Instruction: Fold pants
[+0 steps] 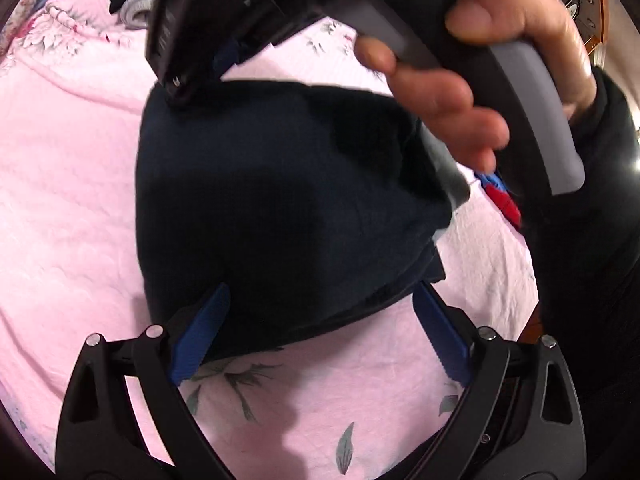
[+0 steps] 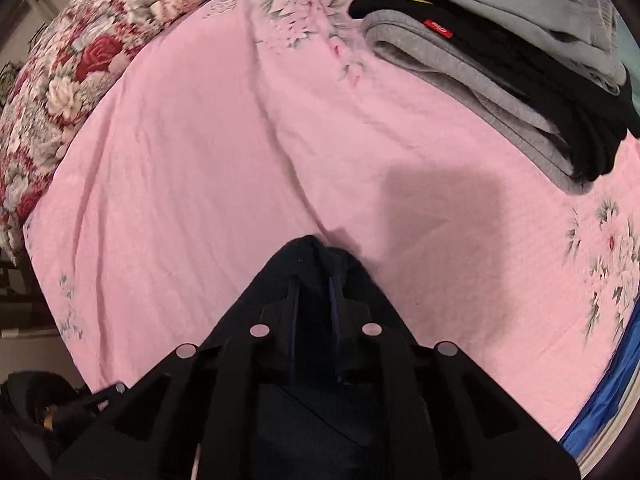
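On the pink floral bedsheet (image 1: pixel 72 184) lies a folded bundle of dark pants (image 1: pixel 280 208). The left hand-held gripper (image 1: pixel 320 332) has its blue fingers (image 1: pixel 200 336) spread apart, straddling the near edge of the bundle. The right hand-held gripper (image 2: pixel 314 292), held in a hand (image 1: pixel 480 80), is clamped on the far corner of the pants. A stack of folded grey and black clothes (image 2: pixel 520 60) sits well apart.

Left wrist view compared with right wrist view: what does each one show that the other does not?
Only the left wrist view shows the person's hand holding the right hand-held gripper, and the left hand-held gripper open around the dark pants. Only the right wrist view shows the flowered quilt. Both share the pants, the pink sheet and the stack of folded clothes.
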`<state>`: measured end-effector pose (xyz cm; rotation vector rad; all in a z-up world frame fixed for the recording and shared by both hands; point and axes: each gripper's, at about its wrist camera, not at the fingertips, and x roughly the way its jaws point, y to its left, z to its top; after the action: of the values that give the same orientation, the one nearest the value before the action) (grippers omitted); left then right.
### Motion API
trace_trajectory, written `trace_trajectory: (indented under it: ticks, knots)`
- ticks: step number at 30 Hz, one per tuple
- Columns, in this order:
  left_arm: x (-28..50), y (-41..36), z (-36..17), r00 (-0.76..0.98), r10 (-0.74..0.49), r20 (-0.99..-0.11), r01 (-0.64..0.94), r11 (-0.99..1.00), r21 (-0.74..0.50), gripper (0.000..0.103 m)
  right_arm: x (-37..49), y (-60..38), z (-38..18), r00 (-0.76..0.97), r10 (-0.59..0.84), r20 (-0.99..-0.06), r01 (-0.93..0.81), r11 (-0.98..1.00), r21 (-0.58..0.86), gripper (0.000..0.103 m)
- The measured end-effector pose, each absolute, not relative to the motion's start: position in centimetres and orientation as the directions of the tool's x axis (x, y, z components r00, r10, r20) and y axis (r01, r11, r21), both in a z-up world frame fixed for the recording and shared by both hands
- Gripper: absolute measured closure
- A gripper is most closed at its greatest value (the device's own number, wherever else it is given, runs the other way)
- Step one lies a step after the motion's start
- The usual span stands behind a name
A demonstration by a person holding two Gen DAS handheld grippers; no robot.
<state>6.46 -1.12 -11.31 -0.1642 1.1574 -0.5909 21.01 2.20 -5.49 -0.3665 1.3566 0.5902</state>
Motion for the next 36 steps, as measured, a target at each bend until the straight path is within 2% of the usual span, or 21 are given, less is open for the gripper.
trace_trajectory:
  ticks: [5, 7, 8, 10, 12, 14, 15, 18, 23, 27, 31, 36]
  knots:
    - [6.5, -1.3, -11.8, 0.275, -0.510, -0.815, 0.350, 0.843, -0.409, 0.009, 21.8, 2.8, -7.4, 0.118, 0.176, -0.977, -0.561, 0.824, 0.080, 0.089]
    - [6.6, -1.3, -11.8, 0.272, -0.507, -0.818, 0.343, 0.845, -0.410, 0.009, 21.5, 3.0, -6.8, 0.134, 0.178, -0.975, -0.579, 0.812, 0.069, 0.081]
    - [6.6, -1.2, -11.5, 0.273, -0.511, -0.816, 0.340, 0.844, -0.415, 0.009, 21.3, 2.6, -5.9, 0.145, 0.190, -0.971, -0.580, 0.811, 0.072, 0.069]
    - [6.4, -0.4, -10.4, 0.280, -0.526, -0.803, 0.330, 0.838, -0.434, 0.009, 20.9, 0.6, -3.1, 0.202, 0.222, -0.954, -0.556, 0.828, 0.074, 0.050]
    - [6.4, 1.4, -8.7, 0.325, -0.524, -0.788, 0.306, 0.846, -0.437, 0.009, 20.1, -2.8, 0.0, 0.255, 0.301, -0.919, -0.530, 0.838, 0.127, 0.042]
    - [6.3, 3.4, -7.1, 0.383, -0.512, -0.769, 0.270, 0.858, -0.437, 0.008, 18.9, -6.4, 2.2, 0.296, 0.352, -0.888, -0.488, 0.855, 0.176, 0.014]
    - [6.5, 4.6, -6.5, 0.407, -0.492, -0.770, 0.233, 0.871, -0.433, 0.005, 17.8, -8.3, 2.9, 0.329, 0.359, -0.874, -0.456, 0.870, 0.186, 0.011]
    - [8.0, 7.0, -7.4, 0.403, -0.457, -0.793, 0.141, 0.887, -0.439, 0.004, 13.6, -14.3, 3.4, 0.422, 0.338, -0.841, -0.352, 0.916, 0.191, 0.010]
    - [11.8, 8.3, -12.3, 0.255, -0.622, -0.740, 0.012, 0.767, -0.641, 0.004, 6.8, -20.9, -0.7, 0.437, 0.381, -0.815, -0.168, 0.925, 0.342, 0.010]
    - [13.6, 6.9, -14.3, 0.187, -0.663, -0.725, 0.008, 0.739, -0.674, 0.004, 4.3, -24.9, -3.7, 0.417, 0.445, -0.792, -0.003, 0.873, 0.488, 0.010]
    - [13.9, 3.8, -14.8, 0.151, -0.659, -0.737, 0.069, 0.751, -0.657, 0.004, 5.8, -26.2, -5.3, 0.380, 0.500, -0.778, 0.102, 0.814, 0.572, 0.010]
    - [13.1, 2.1, -14.5, 0.179, -0.580, -0.795, 0.125, 0.814, -0.567, 0.003, 8.3, -24.0, -5.8, 0.351, 0.508, -0.787, 0.065, 0.825, 0.561, 0.010]
